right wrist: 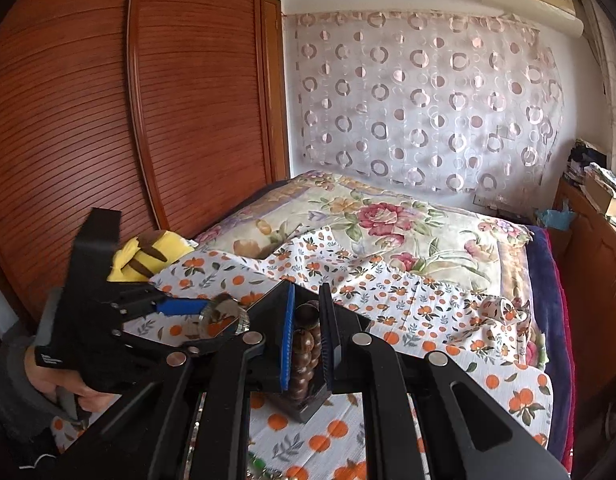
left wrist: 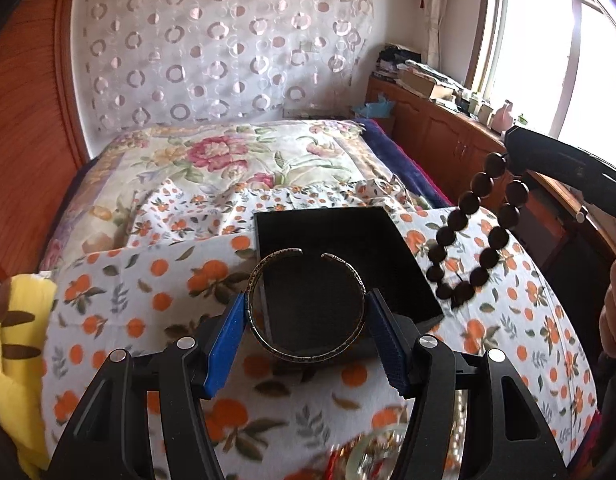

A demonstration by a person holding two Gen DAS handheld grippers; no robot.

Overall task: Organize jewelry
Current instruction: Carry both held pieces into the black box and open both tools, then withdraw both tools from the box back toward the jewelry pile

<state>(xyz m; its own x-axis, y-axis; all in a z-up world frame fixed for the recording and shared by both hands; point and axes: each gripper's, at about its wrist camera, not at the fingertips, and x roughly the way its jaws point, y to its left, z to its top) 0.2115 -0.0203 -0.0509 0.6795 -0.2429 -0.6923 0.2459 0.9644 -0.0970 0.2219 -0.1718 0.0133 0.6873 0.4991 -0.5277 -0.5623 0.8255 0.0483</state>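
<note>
Open-ended engraved metal cuff bangle [left wrist: 305,306] looks rigid, light, prob slippery; best gripped across its sides, as now: left gripper [left wrist: 305,340] pinches it betw blue pads, held over the black square box [left wrist: 348,252] on the orange-print bedsheet [left wrist: 147,280]. Dark wooden bead bracelet [left wrist: 478,236], floppy, dangles pinched in right gripper [right wrist: 308,334], just right of the box.

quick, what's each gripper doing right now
left gripper: shut on the metal cuff bangle
right gripper: shut on the dark wooden bead bracelet
</note>
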